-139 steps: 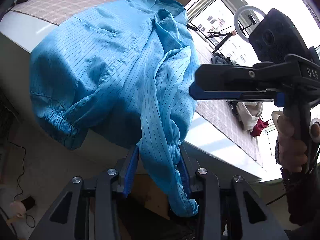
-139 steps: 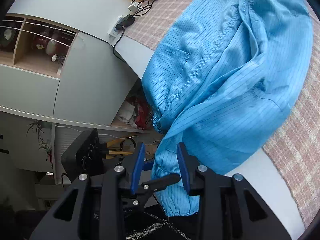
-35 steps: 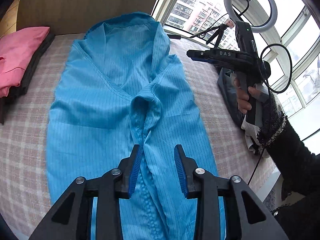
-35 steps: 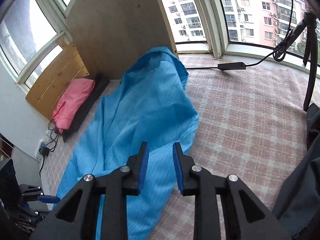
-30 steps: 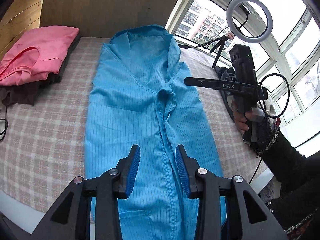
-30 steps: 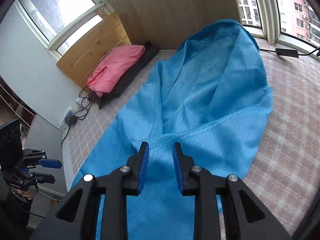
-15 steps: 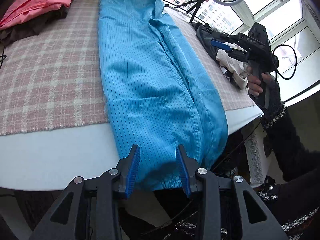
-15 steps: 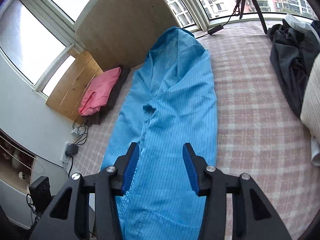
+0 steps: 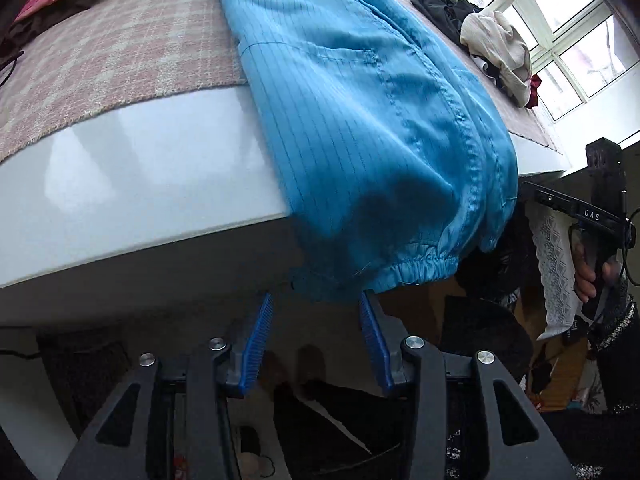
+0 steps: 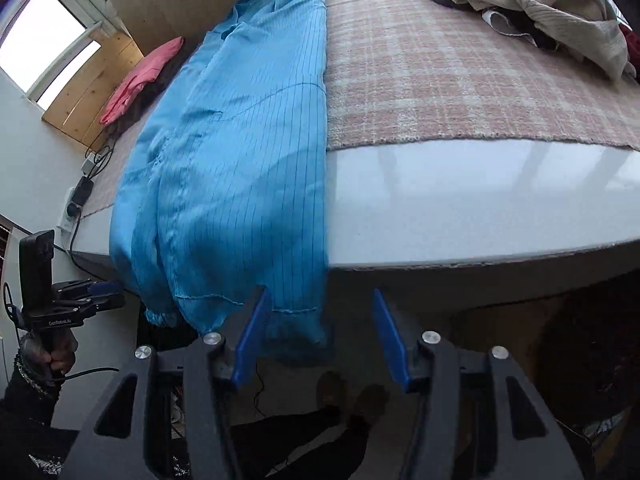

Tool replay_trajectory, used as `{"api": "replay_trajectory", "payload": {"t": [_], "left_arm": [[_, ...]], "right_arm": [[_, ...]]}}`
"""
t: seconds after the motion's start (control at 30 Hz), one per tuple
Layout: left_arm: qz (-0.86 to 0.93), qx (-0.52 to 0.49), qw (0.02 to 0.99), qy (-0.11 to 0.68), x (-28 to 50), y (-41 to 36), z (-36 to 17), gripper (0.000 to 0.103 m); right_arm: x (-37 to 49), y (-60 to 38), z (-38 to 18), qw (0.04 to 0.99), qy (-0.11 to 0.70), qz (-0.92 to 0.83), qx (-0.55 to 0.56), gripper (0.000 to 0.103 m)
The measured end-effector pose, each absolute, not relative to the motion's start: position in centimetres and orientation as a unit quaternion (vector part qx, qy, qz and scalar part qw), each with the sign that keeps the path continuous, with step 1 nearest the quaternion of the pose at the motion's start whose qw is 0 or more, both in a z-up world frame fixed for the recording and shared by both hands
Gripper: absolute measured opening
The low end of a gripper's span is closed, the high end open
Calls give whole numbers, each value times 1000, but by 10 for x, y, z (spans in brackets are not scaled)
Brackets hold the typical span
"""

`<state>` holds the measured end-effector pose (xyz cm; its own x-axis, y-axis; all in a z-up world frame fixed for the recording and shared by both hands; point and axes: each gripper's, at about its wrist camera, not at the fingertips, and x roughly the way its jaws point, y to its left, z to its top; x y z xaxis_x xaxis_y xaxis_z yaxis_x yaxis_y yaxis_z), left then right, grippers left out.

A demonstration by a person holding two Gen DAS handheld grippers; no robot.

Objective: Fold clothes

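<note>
- The blue garment lies lengthwise on the table, over a pink plaid cloth. Both long sides appear already folded toward the middle, leaving a narrow strip.
- The lower end of the strip hangs over the near table edge. This overhang probably exists so the hem can be gripped from below for the next fold.
- The elastic cuff of a sleeve hangs at the right of the overhang in the left wrist view.
- The left gripper sits just below the hem. Its jaws stand apart and have just been opening. The hem hangs at its fingertips; no pad presses on cloth.
- The right gripper sits at the other hem corner. Its jaws stand apart and have just been opening. The corner hangs between its fingers, unclamped.
- Unfolded clothes lie piled at the far right, and a pink garment lies far left.
</note>
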<state>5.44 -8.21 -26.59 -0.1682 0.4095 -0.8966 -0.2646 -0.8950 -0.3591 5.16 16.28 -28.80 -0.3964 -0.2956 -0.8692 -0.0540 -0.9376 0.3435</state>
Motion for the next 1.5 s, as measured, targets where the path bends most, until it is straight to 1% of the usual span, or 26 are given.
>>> {"api": "replay_trajectory", "payload": {"t": [0.07,0.1,0.13,0.17,0.23,0.43,0.63,0.7,0.77,0.8,0.83,0.87,0.9,0.93,1.0,1.1,1.27,1.37,1.5], "left_arm": [[759,-603,230,-84,48,-86,-269,45],[756,-603,237,-92,45,-85,-270,50],[754,-602,243,-100,42,-84,-271,51],[751,-602,249,-107,38,-83,-271,51],[752,-601,253,-97,35,-78,-273,52],[741,-609,267,-91,23,-64,-281,52],[729,-615,293,-69,21,-43,-288,52],[731,-613,292,-60,21,-39,-289,49],[731,-612,296,-56,22,-37,-288,37],[731,-610,300,-54,22,-37,-286,27],[731,-607,307,-50,24,-36,-283,15],[731,-604,315,-46,25,-35,-279,11],[730,-602,321,-45,27,-35,-274,6],[730,-599,326,-44,30,-34,-269,5],[727,-598,334,-52,33,-34,-258,4],[717,-600,346,-85,34,-39,-240,3],[725,-564,371,-135,35,-41,-187,3],[725,-540,385,-187,26,-50,-156,3],[726,-512,398,-228,-3,-65,-124,3]], "right_arm": [[48,171,-302,83,-176,-812,551,53],[45,175,-308,97,-187,-808,550,53],[42,176,-311,110,-188,-807,550,53],[39,178,-314,124,-187,-805,549,54],[33,179,-319,151,-183,-799,553,55],[26,168,-325,216,-134,-786,563,55],[15,148,-339,292,-121,-746,586,55],[13,141,-345,306,-112,-737,593,55],[12,137,-348,319,-113,-731,593,55],[11,136,-348,325,-117,-728,592,55],[10,136,-348,330,-119,-728,588,52],[11,136,-346,334,-113,-733,581,43],[13,136,-342,341,-111,-736,574,26],[14,135,-338,347,-109,-739,567,17],[18,136,-327,367,-123,-734,557,12],[22,138,-301,395,-150,-732,534,10],[22,146,-252,423,-221,-732,486,9],[16,147,-227,436,-256,-728,464,9],[-6,147,-206,431,-311,-718,450,9]]}}
